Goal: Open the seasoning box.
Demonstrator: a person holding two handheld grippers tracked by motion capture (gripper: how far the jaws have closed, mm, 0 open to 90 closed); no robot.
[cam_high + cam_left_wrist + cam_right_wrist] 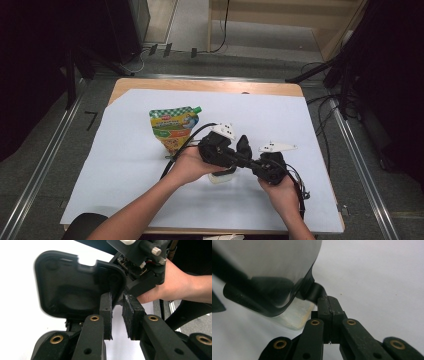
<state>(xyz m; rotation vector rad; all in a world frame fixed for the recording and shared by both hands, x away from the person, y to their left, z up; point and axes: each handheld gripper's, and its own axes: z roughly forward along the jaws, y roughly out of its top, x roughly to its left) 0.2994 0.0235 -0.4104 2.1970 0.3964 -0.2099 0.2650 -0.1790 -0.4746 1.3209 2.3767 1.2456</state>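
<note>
A small translucent white container [222, 176] sits mid-table under both hands, and its pale wall [297, 315] lies just beyond the right jaws. Its black lid [70, 290] stands up with the hollow inner side facing the left gripper view. My left gripper [117, 298] straddles the lid's rim, both pads against it. My right gripper [331, 301] is shut, pads pressed together on a small black tab [318, 291] that curves off the lid's edge. In the high view the left gripper [242, 147] and right gripper [248, 161] meet tip to tip.
A colourful food pouch [174, 127] with a green cap lies on the white sheet [300, 125] just left of and behind the hands. The sheet covers a wooden table [200, 84]. The right hand [170, 285] appears behind the lid.
</note>
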